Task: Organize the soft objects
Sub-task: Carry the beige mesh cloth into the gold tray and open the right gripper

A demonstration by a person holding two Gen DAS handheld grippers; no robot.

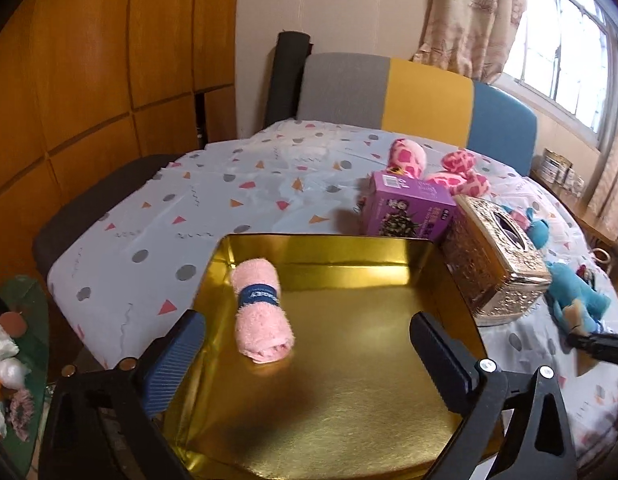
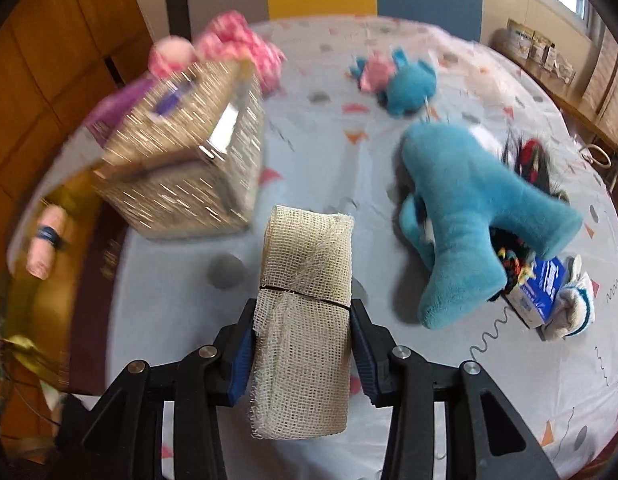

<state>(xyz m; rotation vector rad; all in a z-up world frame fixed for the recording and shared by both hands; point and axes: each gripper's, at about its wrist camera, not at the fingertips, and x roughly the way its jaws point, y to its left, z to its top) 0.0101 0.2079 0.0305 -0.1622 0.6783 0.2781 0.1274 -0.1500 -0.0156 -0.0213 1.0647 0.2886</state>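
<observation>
Patterned cloth is covering the worktop (image 2: 317, 168) where the right hand-held gripper (image 2: 303, 354) is clamping a gauze roll (image 2: 305, 320), the left hand-held gripper (image 1: 309, 352) is gaping empty over the gold tray (image 1: 349, 400) beside the pink towel roll (image 1: 261, 312), and the soft gauze is risking slipping free.

Daylight is coming in through the window (image 1: 565, 60) at upper right, blowing it out white. The gold tray (image 1: 349, 248) is throwing glare. The right wrist view is smearing the tissue box (image 2: 189, 160); fisheye edges are bending and darkening.
</observation>
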